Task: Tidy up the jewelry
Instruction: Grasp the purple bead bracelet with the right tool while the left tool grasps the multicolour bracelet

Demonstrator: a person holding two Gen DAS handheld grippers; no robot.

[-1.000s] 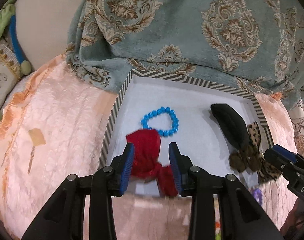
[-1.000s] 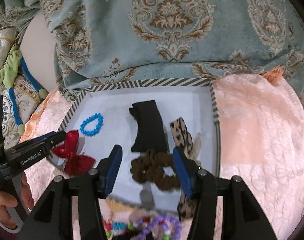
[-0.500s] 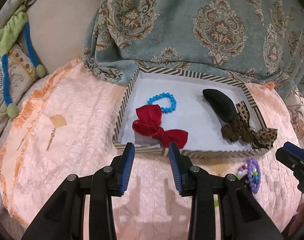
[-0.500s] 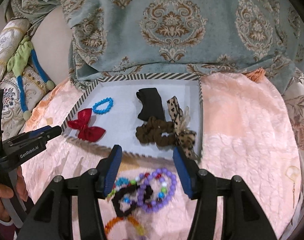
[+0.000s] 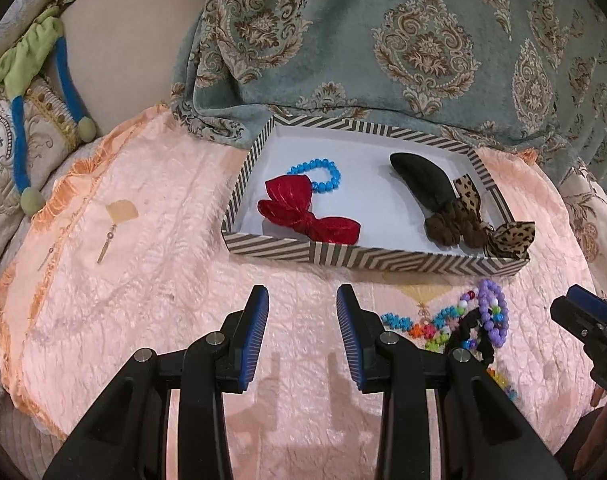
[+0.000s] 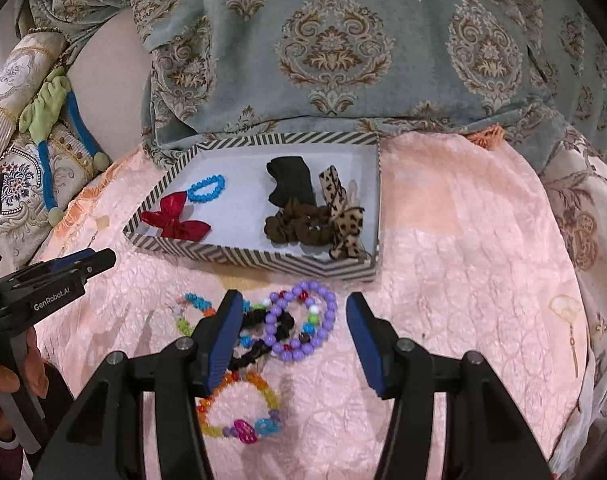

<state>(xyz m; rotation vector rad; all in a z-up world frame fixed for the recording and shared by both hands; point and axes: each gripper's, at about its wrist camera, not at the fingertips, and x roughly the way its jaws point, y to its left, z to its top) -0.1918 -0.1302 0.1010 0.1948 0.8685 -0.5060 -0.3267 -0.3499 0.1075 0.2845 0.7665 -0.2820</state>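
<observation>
A striped box [image 5: 377,258] [image 6: 259,260] on the pink cloth holds a red bow [image 5: 303,214] [image 6: 175,220], a blue bead bracelet [image 5: 317,174] [image 6: 207,188], a black piece [image 5: 423,182], a brown scrunchie [image 6: 299,226] and a leopard bow [image 6: 345,226]. In front of the box lie a purple bead bracelet [image 6: 303,326] [image 5: 491,312], a black scrunchie [image 6: 263,334] and colourful bead bracelets [image 6: 239,412]. My left gripper [image 5: 302,338] is open and empty above bare cloth. My right gripper [image 6: 289,338] is open and empty over the purple bracelet.
A patterned teal blanket [image 6: 335,48] hangs behind the box. Earrings lie on the cloth at the left [image 5: 105,246] and at the far right [image 6: 571,336]. A cushion with a green and blue tie [image 5: 19,92] is at the far left.
Both grippers have pulled back from the box toward me. The red bow has been let go and lies in the box. The loose bracelets have come into view.
</observation>
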